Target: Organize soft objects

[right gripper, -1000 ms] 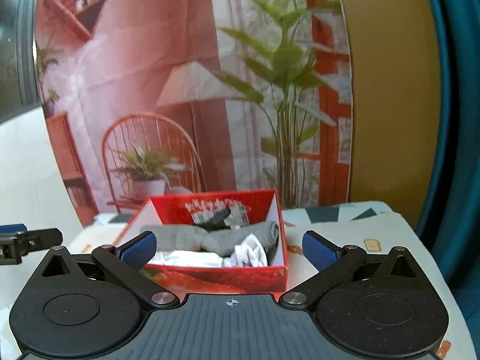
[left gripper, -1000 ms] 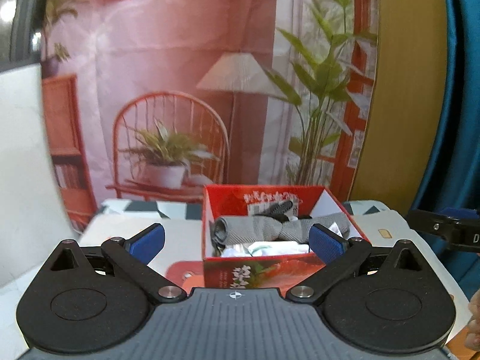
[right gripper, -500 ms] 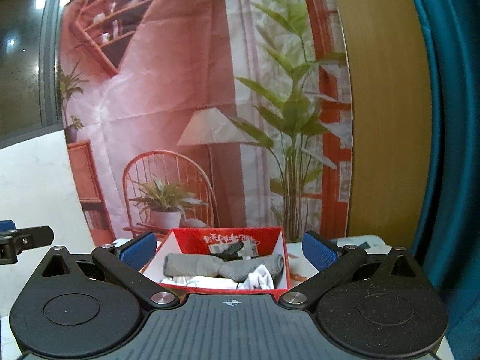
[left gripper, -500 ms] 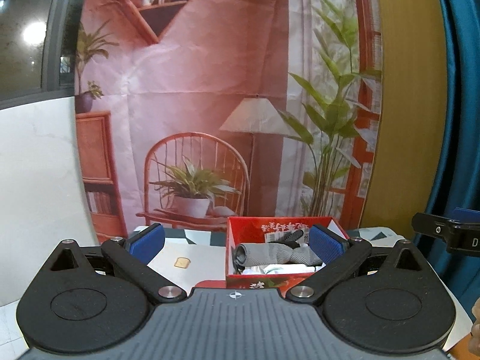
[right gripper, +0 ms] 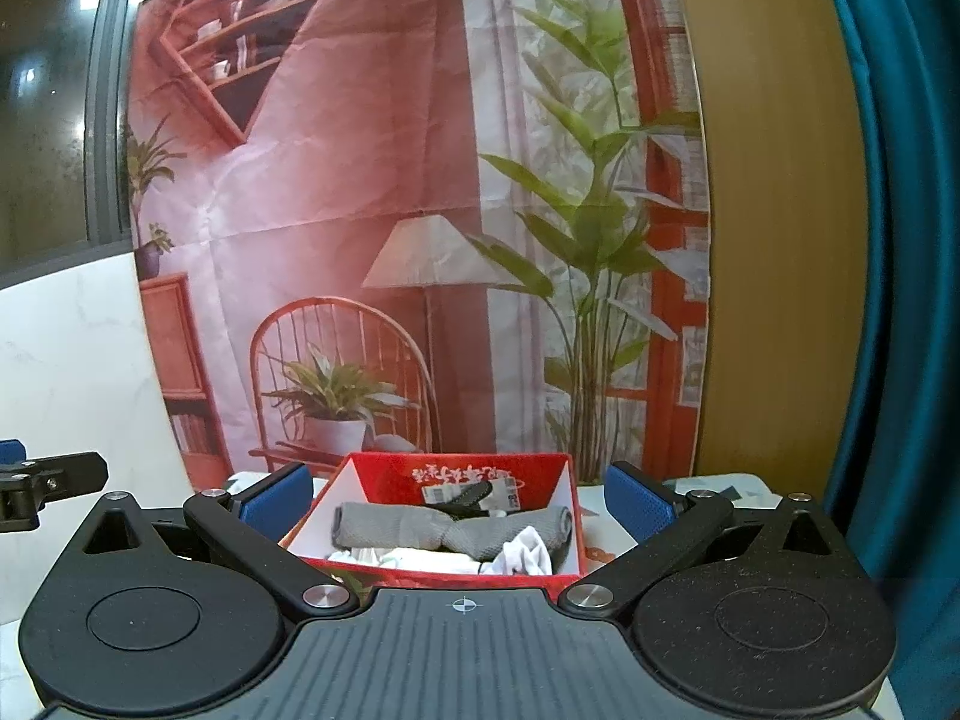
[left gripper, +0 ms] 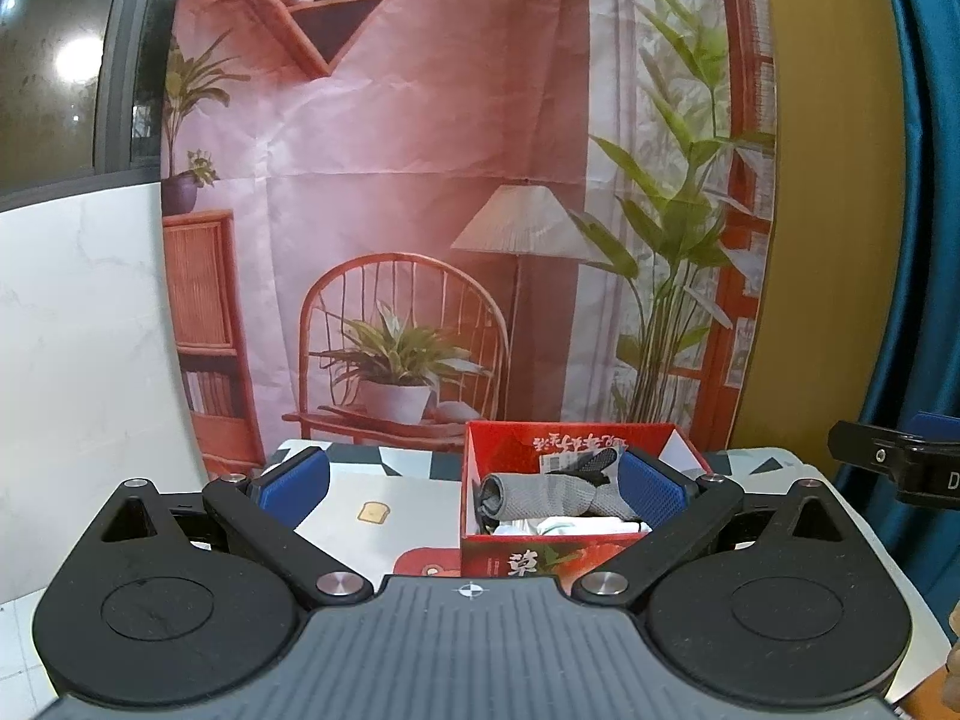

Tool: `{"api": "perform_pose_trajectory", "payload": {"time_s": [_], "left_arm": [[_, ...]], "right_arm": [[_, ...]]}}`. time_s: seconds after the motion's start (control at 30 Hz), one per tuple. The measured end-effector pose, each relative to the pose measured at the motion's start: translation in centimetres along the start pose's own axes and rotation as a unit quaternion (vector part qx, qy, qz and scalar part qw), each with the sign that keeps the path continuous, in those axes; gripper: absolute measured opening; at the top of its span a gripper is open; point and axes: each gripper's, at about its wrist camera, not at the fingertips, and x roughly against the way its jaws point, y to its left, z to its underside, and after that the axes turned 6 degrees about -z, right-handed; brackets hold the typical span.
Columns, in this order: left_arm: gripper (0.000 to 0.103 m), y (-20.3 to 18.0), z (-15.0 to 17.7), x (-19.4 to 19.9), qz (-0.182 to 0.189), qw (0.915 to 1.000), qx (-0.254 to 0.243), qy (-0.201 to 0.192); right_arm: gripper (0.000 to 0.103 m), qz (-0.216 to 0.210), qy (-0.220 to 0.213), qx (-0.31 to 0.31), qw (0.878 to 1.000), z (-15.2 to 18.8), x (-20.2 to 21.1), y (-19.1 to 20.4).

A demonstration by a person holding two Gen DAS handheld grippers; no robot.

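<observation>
Both tools up and back from the table, nothing in either. Left gripper (left gripper: pixel 474 483): blue pads spread wide, released, empty. Right gripper (right gripper: pixel 459 501): same, jaws apart, holding nothing.

Task's stuff sits in the red cardboard box with printed characters on its walls (right gripper: pixel 561 583), open top, on the white patterned tablecloth (left gripper: pixel 384 501) in front of the printed room-scene backdrop (left gripper: pixel 420 180).

Inside: rolled grey knit cloth (right gripper: pixel 450 531) lying on top, a black item (right gripper: pixel 465 495) behind it toward the far wall, white crumpled fabric (right gripper: pixel 528 558) under and at the near right corner.

Progress, my read: looks near done. No loose soft items on the visible cloth, just printed motifs; table edges near the tools are hidden tho, so can't rule out a straggler. White piece looks bunched, maybe wants tucking.

Grey roll's long axis runs side to side across the box, roughly parallel to the far wall. From the left wrist view its rolled open end (left gripper: pixel 495 492) faces left, toward the box's left wall; it pinches narrow mid-length, the other end widening again to the right.
</observation>
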Motion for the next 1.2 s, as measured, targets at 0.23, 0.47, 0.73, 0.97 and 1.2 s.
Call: {"api": "perform_pose_trajectory", "payload": {"time_s": [0.23, 0.47, 0.73, 0.97, 1.2], "left_arm": [[0.103, 0.12, 0.14, -0.10, 0.004, 1.0000, 0.003, 0.005], [0.103, 0.26, 0.08, -0.17, 0.002, 1.0000, -0.002, 0.002], [0.103, 0.48, 0.03, -0.20, 0.000, 1.0000, 0.004, 0.003], [0.103, 0.44, 0.02, -0.20, 0.001, 1.0000, 0.004, 0.003], [0.103, 0.36, -0.04, -0.18, -0.001, 0.9999, 0.009, 0.005]], "right_arm": [[0.103, 0.003, 0.001, -0.001, 1.000, 0.09, -0.13, -0.04], [0.103, 0.005, 0.004, -0.003, 1.000, 0.25, -0.12, -0.12], [0.103, 0.005, 0.004, -0.003, 1.000, 0.23, -0.05, -0.28], [0.103, 0.007, 0.005, -0.004, 1.000, 0.25, -0.08, -0.37], [0.103, 0.010, 0.007, -0.004, 1.000, 0.34, -0.17, -0.60]]}}
